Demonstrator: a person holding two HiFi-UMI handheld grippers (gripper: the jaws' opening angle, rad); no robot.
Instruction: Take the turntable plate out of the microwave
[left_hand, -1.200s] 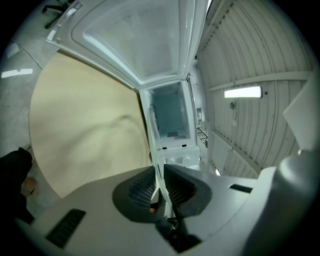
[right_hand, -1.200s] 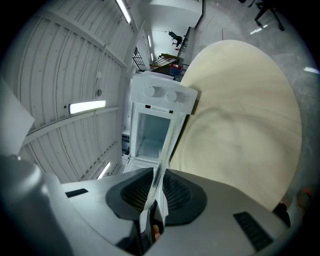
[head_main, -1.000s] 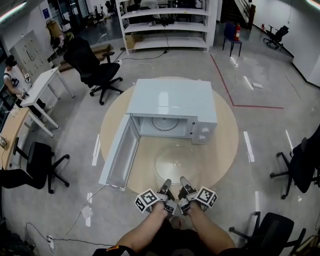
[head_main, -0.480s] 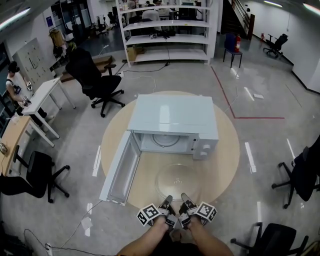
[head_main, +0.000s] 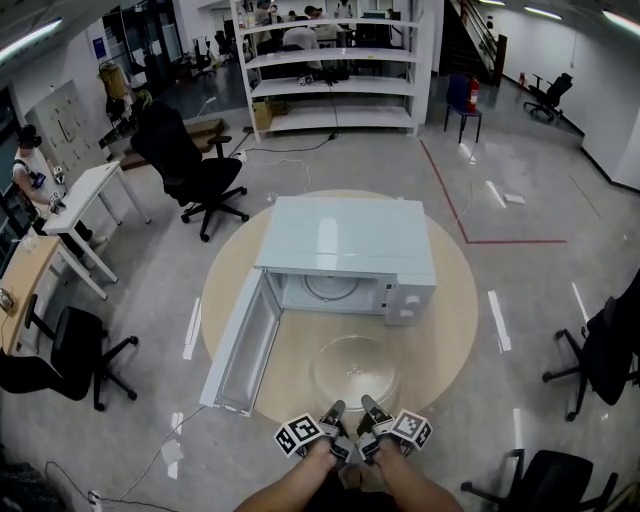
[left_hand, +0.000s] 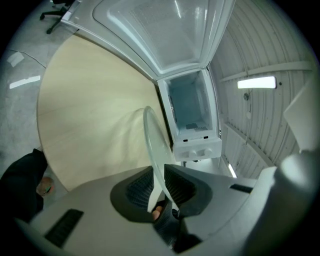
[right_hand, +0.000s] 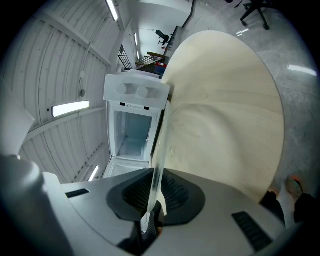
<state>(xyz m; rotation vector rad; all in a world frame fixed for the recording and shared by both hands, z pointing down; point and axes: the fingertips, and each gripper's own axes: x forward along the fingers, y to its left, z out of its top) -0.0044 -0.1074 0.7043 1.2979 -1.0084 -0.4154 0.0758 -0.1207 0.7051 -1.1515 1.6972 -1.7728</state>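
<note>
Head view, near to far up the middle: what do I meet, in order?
Left claw and right claw, both shut on the plate's near rim → plate → open microwave → shelves.

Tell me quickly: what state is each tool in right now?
Left tool: shut on the plate rim.
Right tool: shut on the same plate's rim.

Bright, even ceiling strip lights (right_hand: 70, 107) lit the room; glare streaked the glossy floor (head_main: 540, 270); fisheye bending darkened every corner.
</note>
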